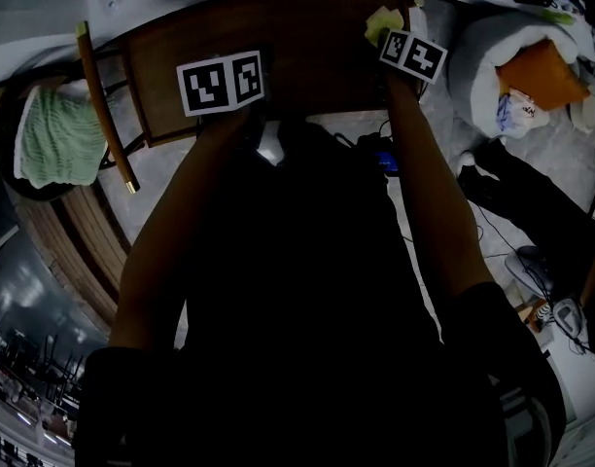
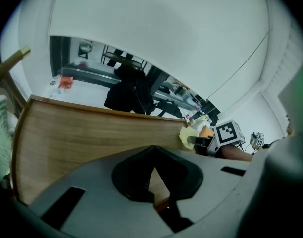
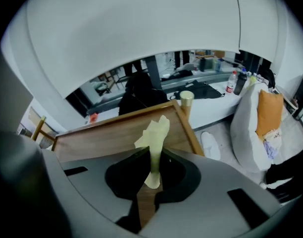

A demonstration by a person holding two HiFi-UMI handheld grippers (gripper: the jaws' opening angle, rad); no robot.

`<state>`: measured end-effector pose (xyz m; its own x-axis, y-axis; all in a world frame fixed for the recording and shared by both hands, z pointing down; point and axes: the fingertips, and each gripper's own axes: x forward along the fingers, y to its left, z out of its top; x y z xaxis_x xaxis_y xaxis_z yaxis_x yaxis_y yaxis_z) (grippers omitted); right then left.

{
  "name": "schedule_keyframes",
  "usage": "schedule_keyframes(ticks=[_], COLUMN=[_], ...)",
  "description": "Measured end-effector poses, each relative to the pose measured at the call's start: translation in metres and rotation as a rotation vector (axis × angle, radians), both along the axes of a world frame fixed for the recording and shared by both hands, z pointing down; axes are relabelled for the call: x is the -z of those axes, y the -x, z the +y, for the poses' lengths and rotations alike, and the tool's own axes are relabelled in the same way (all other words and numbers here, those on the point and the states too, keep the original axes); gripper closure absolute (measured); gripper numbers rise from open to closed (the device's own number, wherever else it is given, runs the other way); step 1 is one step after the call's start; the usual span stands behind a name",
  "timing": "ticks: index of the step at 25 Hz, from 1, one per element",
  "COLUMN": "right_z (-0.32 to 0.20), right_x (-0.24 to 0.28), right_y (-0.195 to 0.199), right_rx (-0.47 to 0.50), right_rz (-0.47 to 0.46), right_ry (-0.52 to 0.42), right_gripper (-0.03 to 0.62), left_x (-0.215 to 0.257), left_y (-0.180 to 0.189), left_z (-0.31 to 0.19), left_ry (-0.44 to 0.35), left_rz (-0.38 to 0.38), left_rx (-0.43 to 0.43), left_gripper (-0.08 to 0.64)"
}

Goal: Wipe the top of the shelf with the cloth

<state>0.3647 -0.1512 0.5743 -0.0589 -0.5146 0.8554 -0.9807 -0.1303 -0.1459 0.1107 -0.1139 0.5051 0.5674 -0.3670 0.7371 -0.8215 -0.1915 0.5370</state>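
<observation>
Closest to me: my right gripper (image 3: 152, 168) has its fingers (image 3: 126, 175) pinched on the cloth (image 3: 154, 133), a pale yellow-green rag. It's bunched into a thin strip, with one end poking up past the tips and a little tail hanging below them. My left gripper (image 2: 156, 178) has its fingers (image 2: 132, 175) drawn close together with nothing between them. It's parked low over the near left part of the wood and isn't doing any work.

Under both of them is the shelf top (image 1: 317, 42), brown wood grain with a raised lip round the edge. The cloth is over its right end, close to the far right corner. I can't honestly tell whether it's pressing on the wood or just hovering a hair above it.

My read is that I'm in the wiping step, working the right end, and most of the top to the left looks like it hasn't been covered yet. The next move needs the rag tipped down so it lies on the surface instead of standing up, then dragged left along the grain. Since it's scrunched so narrow, I'd guess it'll take several overlapping passes, and the corners by the lip are easy to miss.

Further off, a green towel (image 1: 50, 134) is draped to the left of the shelf, and a white bag (image 3: 250, 118) with something orange in it sits off to the right.
</observation>
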Motion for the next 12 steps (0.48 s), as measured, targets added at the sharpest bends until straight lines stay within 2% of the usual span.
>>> schedule_keyframes(ticks=[7, 12], right_z=[0.008, 0.013], right_x=[0.017, 0.018], right_y=[0.155, 0.278], right_rx=[0.263, 0.445], right_rz=[-0.154, -0.267], right_ry=[-0.035, -0.034], right_gripper=[0.551, 0.551], left_x=[0.014, 0.025], left_y=[0.075, 0.143], left_z=[0.003, 0.007], left_ry=[-0.019, -0.038], left_rz=[-0.009, -0.022], left_rx=[0.085, 0.140], left_gripper=[0.549, 0.549])
